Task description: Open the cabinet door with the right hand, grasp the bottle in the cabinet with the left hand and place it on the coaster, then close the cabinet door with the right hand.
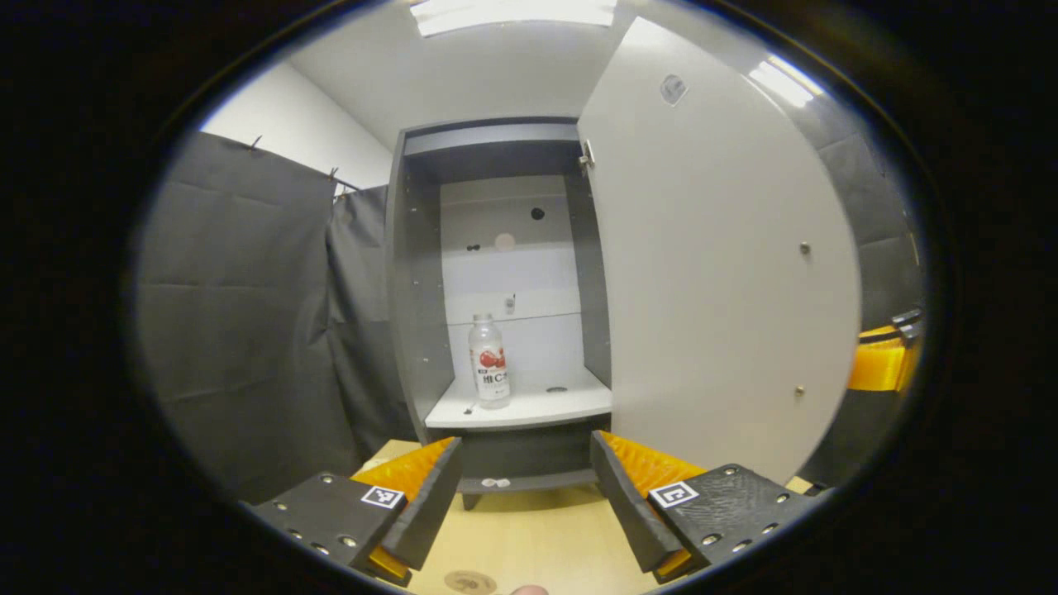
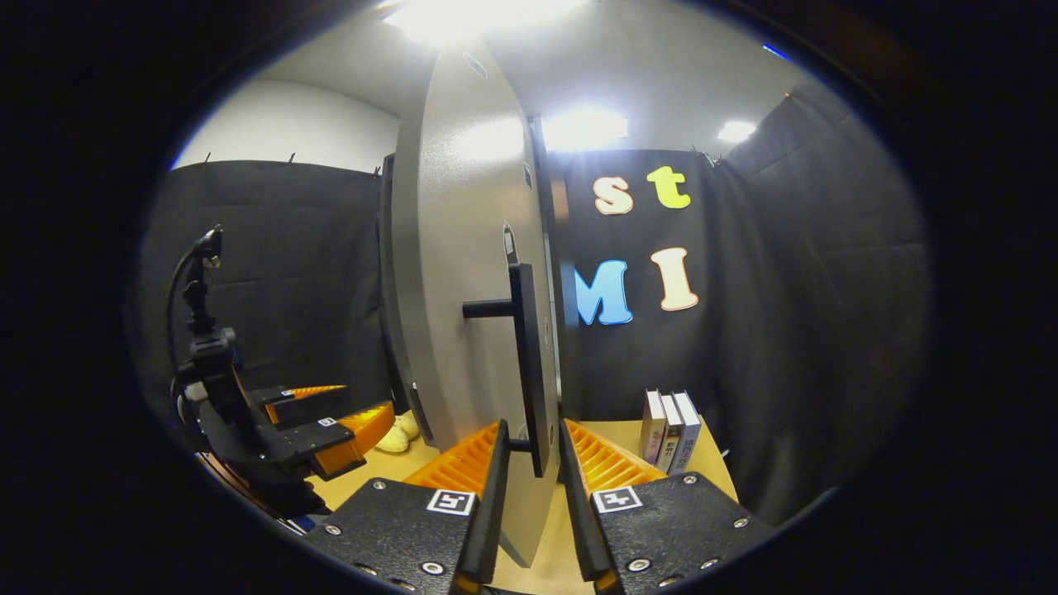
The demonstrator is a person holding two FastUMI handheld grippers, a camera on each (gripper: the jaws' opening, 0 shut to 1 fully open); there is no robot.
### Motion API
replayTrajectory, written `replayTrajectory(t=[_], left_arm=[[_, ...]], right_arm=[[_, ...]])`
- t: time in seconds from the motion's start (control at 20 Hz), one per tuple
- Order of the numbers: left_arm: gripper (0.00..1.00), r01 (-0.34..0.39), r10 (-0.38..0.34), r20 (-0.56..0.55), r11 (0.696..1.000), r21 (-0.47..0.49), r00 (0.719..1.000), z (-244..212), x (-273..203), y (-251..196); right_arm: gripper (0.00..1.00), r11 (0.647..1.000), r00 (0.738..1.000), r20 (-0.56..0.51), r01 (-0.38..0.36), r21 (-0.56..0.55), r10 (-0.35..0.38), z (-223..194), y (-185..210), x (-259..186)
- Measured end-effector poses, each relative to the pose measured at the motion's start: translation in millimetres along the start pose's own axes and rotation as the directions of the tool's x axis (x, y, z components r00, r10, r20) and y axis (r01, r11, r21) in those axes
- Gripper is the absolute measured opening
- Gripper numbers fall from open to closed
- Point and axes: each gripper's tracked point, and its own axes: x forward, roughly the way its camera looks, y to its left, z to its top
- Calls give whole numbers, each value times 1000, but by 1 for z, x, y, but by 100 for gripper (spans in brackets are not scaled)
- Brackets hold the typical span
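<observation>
The grey cabinet (image 1: 417,330) stands open, its door (image 1: 719,273) swung out to the right. A clear bottle (image 1: 489,359) with a red-and-white label stands upright on the white shelf (image 1: 529,406), towards its left side. My left gripper (image 1: 525,487) is open, low over the wooden table and well short of the shelf. A round brown coaster (image 1: 469,581) lies on the table just below it. In the right gripper view the door (image 2: 463,314) is seen edge-on. My right gripper (image 2: 533,430) is shut on the lower end of the black bar handle (image 2: 526,347).
Three books (image 2: 669,426) stand upright on the table (image 2: 628,434) to the right of the door. A pale yellowish object (image 2: 397,435) lies on the table near the cabinet's foot. Black cloth walls close in on both sides. The left gripper (image 2: 331,421) hovers left of the door.
</observation>
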Motion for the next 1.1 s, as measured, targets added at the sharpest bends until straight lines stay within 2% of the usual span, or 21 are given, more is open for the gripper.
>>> replayTrajectory(t=[0.1,0.2,0.25,0.3,0.4,0.55,0.7,0.8,0.85,0.9,1.1], left_arm=[[92,-12,11,27,1000,25,1000,9,33,12],[91,-13,12,50,1000,20,999,14,70,23],[91,4,-5,57,1000,14,998,15,90,25],[91,8,-9,60,1000,18,998,14,110,30],[92,-4,0,79,999,43,997,14,149,43],[92,-8,1,119,998,58,993,16,207,55],[90,4,-9,113,999,39,994,8,264,63],[91,-4,3,112,1000,11,994,2,298,74],[91,-15,14,110,1000,1,994,-1,314,82],[90,-21,22,108,1000,-10,994,-5,326,89],[91,-2,4,101,1000,-20,995,-12,371,94]], right_arm=[[47,999,999,10,31,-10,-30,-4,-5,-3],[58,995,995,19,99,-33,-99,-2,-16,-3],[67,992,992,21,125,-35,-124,0,-18,-2],[70,988,989,20,150,-29,-150,-1,-22,-1],[83,981,981,27,192,-13,-192,-3,-27,0],[93,959,962,21,273,-74,-273,-9,-37,-3],[93,944,949,11,314,-102,-315,-13,-36,-2],[93,926,931,16,363,-101,-364,-14,-40,-5],[91,922,926,16,377,-94,-377,-14,-41,-7],[93,920,923,13,385,-81,-385,-15,-39,-7],[92,908,908,-12,419,-25,-419,-19,-37,-9]])
